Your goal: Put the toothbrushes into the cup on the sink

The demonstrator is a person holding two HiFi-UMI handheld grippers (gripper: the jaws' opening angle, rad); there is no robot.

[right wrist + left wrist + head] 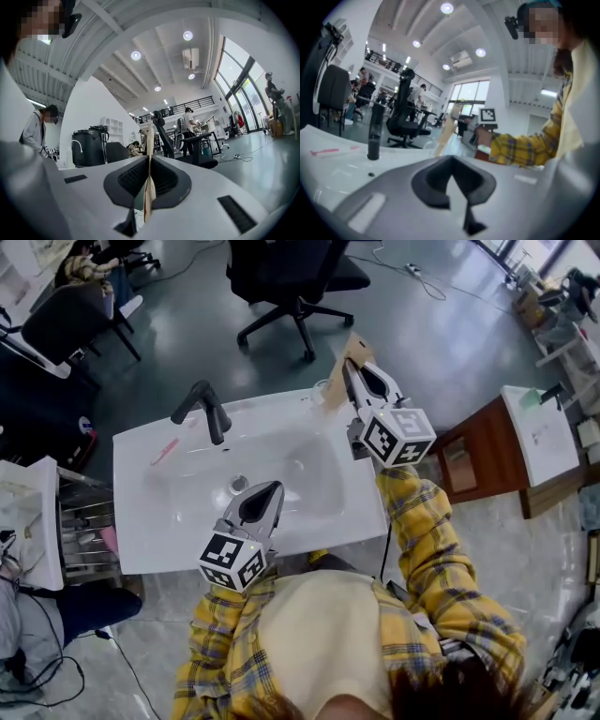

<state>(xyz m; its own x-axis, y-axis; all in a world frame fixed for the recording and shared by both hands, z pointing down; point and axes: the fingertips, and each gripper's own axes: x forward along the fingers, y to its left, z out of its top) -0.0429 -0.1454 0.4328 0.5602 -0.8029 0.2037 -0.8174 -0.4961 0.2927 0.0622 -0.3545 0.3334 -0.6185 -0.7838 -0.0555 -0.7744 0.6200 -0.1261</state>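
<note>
The white sink has a black faucet at its back. A pink toothbrush lies on the sink's back left ledge and shows in the left gripper view too as the pink toothbrush. A clear cup stands on the back right rim. My right gripper is shut on a flat tan toothbrush just right of the cup; the tan toothbrush stands upright between the pads. My left gripper hangs over the basin's front, shut with nothing in it.
A black office chair stands behind the sink. A wooden side table is to the right and a wire rack to the left. The drain sits in the basin just left of the left gripper.
</note>
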